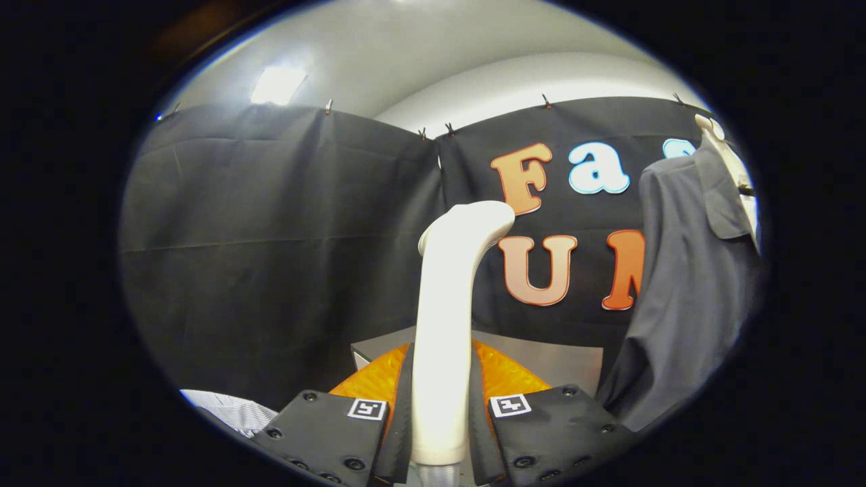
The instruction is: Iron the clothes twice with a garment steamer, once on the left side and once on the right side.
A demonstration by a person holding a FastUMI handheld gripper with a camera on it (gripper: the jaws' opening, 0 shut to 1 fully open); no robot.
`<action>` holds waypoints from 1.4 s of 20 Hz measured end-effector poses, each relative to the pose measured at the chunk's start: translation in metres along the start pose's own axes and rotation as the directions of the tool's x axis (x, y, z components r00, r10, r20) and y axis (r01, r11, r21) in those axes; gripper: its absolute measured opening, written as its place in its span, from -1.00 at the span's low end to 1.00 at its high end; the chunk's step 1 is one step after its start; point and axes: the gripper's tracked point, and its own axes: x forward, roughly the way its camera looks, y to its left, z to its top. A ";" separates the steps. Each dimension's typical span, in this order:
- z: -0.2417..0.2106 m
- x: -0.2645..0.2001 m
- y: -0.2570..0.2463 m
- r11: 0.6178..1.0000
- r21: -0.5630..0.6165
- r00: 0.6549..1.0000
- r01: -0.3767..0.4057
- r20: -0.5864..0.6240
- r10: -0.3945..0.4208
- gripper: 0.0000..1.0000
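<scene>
A white garment steamer (446,318) stands upright between my fingers, its head bent to the right at the top. My gripper (441,392) is shut on the steamer's handle, both fingers pressing its sides. A grey shirt (690,284) hangs on a white hanger (710,128) well to the right of the steamer and beyond it. The steamer head points toward the shirt with a wide gap between them.
Black cloth walls (270,243) close the booth behind and to the left. A grey box or table edge (555,358) sits low behind the fingers. A striped white cloth (230,409) lies low to the left of the fingers.
</scene>
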 end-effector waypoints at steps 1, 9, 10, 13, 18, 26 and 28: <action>0.006 -0.014 -0.005 1.000 -0.010 1.000 0.009 0.006 -0.009 -0.16; 0.016 -0.111 -0.066 0.990 0.052 0.990 0.130 0.045 -0.132 -0.16; 0.017 -0.123 -0.078 0.986 0.051 0.985 0.160 0.052 -0.163 -0.16; 0.021 -0.157 -0.101 0.976 0.057 0.975 0.208 0.067 -0.212 -0.16; 0.027 -0.198 -0.141 0.960 0.053 0.956 0.274 0.091 -0.278 -0.16; -0.001 -0.236 -0.170 0.949 0.069 0.946 0.307 0.083 -0.312 -0.16; -0.009 -0.239 -0.176 0.947 0.074 0.945 0.312 0.080 -0.317 -0.16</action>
